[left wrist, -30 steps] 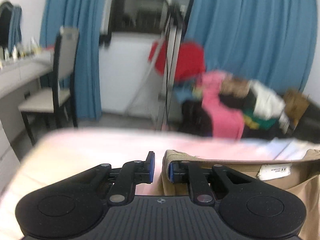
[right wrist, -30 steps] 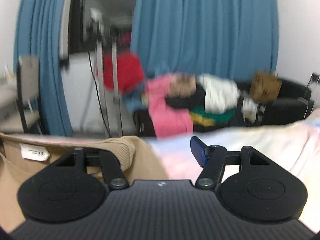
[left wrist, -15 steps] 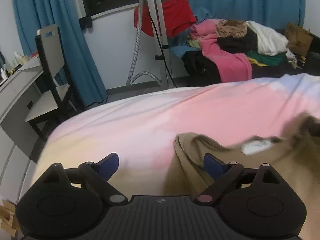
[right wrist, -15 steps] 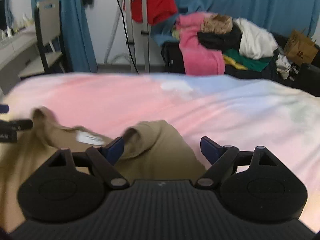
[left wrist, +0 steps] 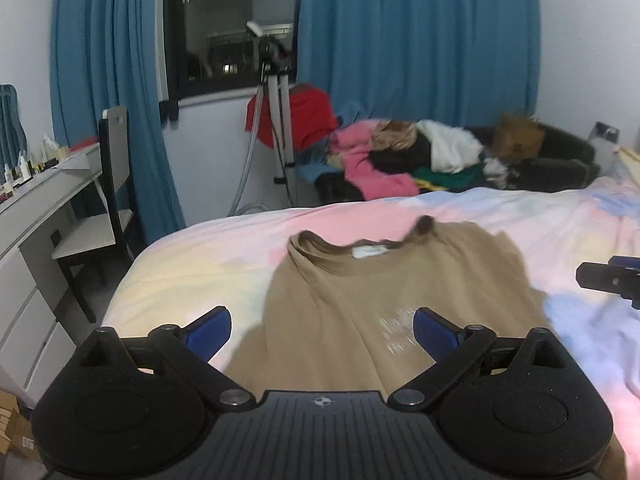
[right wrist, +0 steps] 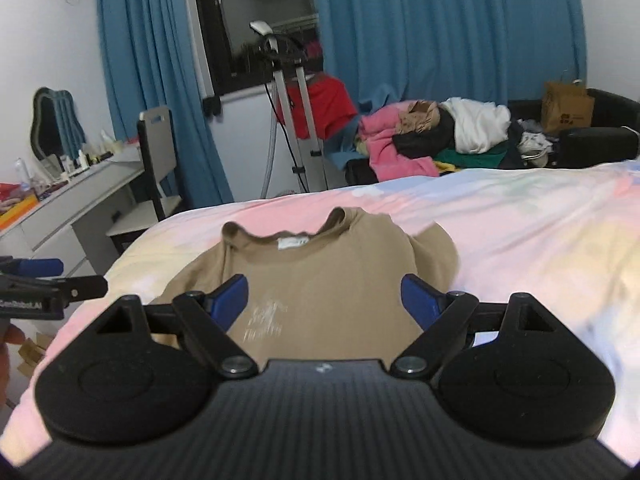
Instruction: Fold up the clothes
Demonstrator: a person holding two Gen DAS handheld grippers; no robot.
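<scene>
A: So, where's the shirt (left wrist: 352, 304)?

B: Flat on the bed (left wrist: 208, 256), front side up, collar at the far end with its white label showing. Its long axis runs straight away from both cameras, hem end toward us and hidden under the housings.

A: And the tongs?

B: Left tongs (left wrist: 322, 330) are opening, already wide, with nothing pinched; the shirt only lies on the bed beyond the gap. Right tongs (right wrist: 324, 298) stand wide apart too, empty, pads clear of the cloth.

A: Which hand is nearer which side?

B: In the left view the cloth spreads ahead and to the right, so the left edge sits just ahead of the left tongs. In the right view the right sleeve bulges just past the right-hand pad. Each side has its own hand close by. Each view also catches the other tool's tip at its edge, so the two flank the shirt.

A: What does the next move turn on?

B: My guess is a lengthwise fold, so each hand would take the edge on its own side and carry it across the axis. The collar looks a bit rumpled, which could skew the fold.

A: Anything else?

B: A clothes pile (right wrist: 440, 136) lies beyond the bed, well apart.
</scene>
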